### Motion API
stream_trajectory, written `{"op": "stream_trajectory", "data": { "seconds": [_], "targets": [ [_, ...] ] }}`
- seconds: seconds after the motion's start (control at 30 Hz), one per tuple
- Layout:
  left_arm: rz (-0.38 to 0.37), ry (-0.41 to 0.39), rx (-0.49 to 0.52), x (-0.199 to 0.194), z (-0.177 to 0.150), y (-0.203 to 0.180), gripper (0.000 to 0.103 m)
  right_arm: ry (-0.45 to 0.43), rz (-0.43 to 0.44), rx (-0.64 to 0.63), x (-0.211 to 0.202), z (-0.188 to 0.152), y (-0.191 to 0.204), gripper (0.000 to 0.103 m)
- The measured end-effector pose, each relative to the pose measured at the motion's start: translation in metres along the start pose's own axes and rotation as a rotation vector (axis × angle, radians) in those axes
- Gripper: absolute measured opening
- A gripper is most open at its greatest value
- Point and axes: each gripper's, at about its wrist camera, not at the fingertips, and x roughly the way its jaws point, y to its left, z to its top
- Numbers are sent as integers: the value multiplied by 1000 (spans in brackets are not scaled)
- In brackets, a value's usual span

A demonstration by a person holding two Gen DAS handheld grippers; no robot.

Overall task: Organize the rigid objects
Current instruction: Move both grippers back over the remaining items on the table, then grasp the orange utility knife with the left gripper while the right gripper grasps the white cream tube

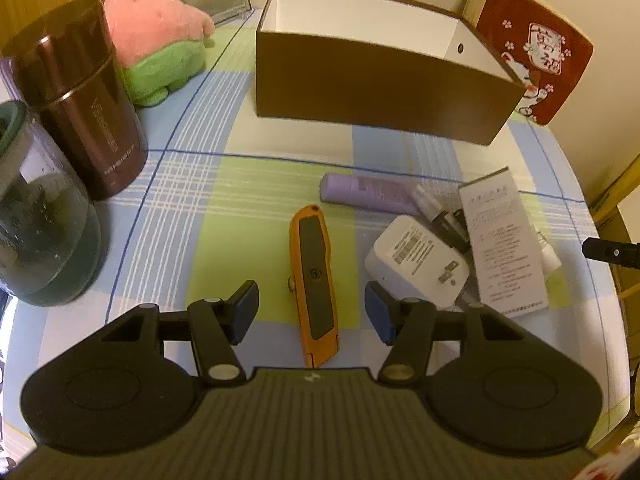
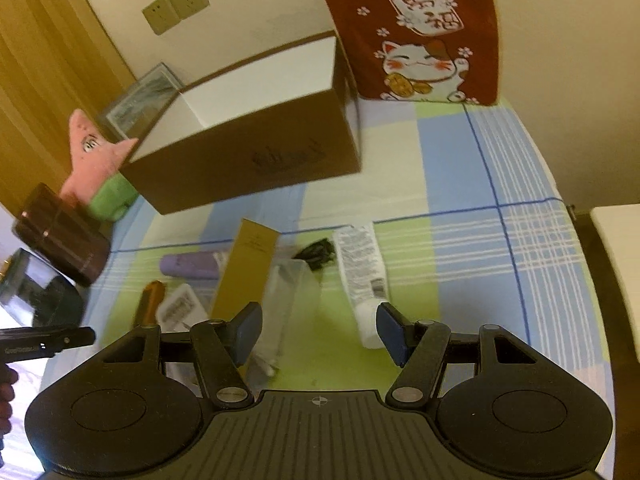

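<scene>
An open brown box (image 1: 376, 80) with a white inside stands at the back of the checked tablecloth; it also shows in the right wrist view (image 2: 248, 160). My left gripper (image 1: 312, 310) is open, low over an orange utility knife (image 1: 314, 280) that lies between its fingers. Right of it lie a white power adapter (image 1: 416, 260), a purple tube (image 1: 368, 192) and a white leaflet box (image 1: 504, 240). My right gripper (image 2: 318, 334) is open and empty above a clear packet (image 2: 288, 296), with a white tube (image 2: 362, 268) and a tan box (image 2: 244, 272) beside it.
A brown canister (image 1: 80, 96), a dark glass jar (image 1: 40, 216) and a pink plush star (image 1: 160, 36) stand at the left. A red lucky-cat cushion (image 2: 420, 32) leans on the wall at the back right. The table's dark edge (image 2: 604, 320) runs along the right.
</scene>
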Motion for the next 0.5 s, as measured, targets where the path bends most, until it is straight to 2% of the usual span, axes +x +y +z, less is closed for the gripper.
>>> {"op": "stream_trajectory", "data": {
  "seconds": [0.23, 0.5],
  "targets": [
    [14, 31, 8, 18, -6, 1, 55, 31, -64, -30, 20, -8, -8, 60],
    [24, 60, -1, 38, -7, 3, 55, 58, -97, -79, 43, -11, -11, 60]
  ]
}}
